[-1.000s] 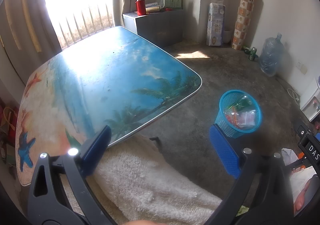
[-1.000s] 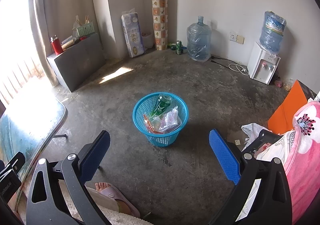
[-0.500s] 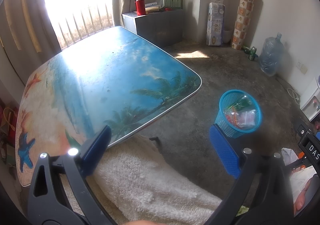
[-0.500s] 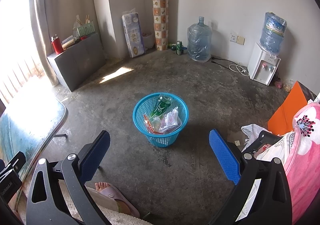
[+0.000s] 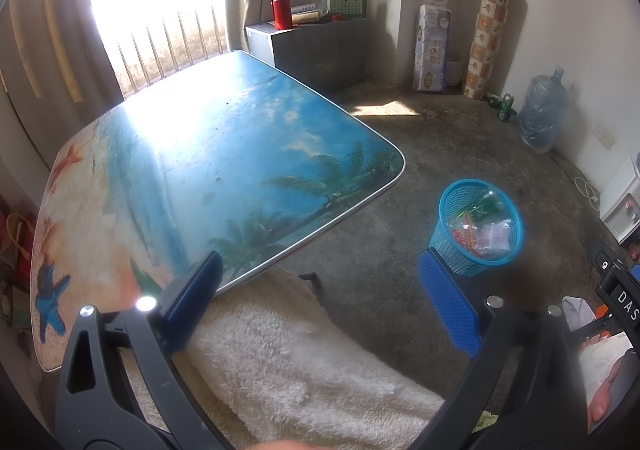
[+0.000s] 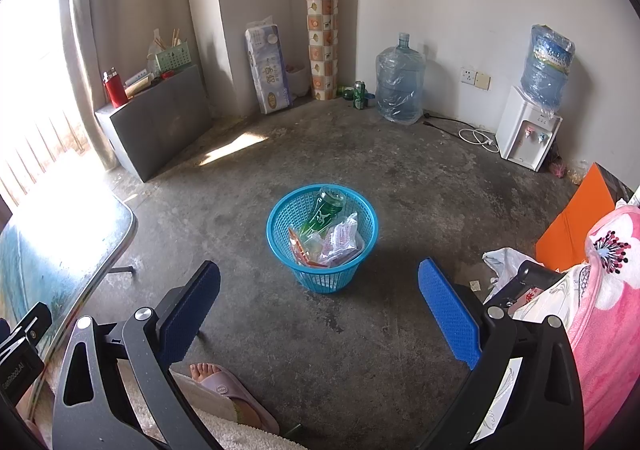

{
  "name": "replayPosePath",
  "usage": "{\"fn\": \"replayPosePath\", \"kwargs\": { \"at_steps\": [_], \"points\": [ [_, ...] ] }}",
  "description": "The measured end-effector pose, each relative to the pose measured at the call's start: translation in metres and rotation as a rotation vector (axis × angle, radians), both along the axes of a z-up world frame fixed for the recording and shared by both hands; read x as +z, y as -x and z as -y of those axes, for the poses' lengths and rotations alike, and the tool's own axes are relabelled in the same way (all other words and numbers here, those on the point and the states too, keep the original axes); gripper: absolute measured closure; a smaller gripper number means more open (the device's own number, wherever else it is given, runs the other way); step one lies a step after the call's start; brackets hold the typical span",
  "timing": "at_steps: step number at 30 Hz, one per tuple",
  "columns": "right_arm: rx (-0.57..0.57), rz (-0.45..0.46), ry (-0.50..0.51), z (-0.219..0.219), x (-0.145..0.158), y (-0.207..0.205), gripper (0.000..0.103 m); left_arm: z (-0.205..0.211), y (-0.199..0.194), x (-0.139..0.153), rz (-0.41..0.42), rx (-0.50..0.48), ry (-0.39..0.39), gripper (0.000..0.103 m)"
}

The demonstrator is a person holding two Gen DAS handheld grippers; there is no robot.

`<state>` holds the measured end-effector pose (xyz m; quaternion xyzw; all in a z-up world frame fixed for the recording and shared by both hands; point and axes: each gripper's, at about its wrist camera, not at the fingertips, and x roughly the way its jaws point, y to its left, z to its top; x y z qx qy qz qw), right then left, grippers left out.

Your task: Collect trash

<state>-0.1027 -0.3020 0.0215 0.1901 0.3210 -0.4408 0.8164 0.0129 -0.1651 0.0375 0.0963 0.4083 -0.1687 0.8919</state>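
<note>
One desk (image 5: pixel 192 153) with a beach picture fills the left wrist view from 9 to 12 o'clock. One blue basket (image 6: pixel 280 226) stands on the floor, at 12 o'clock from the right gripper (image 6: pixel 319 302); it holds one green bottle (image 6: pixel 324 211) and several wrappers (image 6: pixel 340 240). The left gripper (image 5: pixel 319 292) and the right each have two fingers spread wide, holding nothing.

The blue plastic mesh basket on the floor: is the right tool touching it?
Apart. In the right wrist view, bare concrete floor shows between the open right gripper and the blue plastic mesh basket.
</note>
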Motion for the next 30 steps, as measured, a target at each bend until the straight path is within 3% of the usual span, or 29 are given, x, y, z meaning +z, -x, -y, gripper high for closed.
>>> {"fn": "replayPosePath", "kwargs": {
  "at_steps": [30],
  "points": [
    [0.003, -0.001, -0.003, 0.0019, 0.0007, -0.002, 0.006, 0.0008, 0.001, -0.0016, -0.006, -0.004, 0.0, 0.008]
  ]
}}
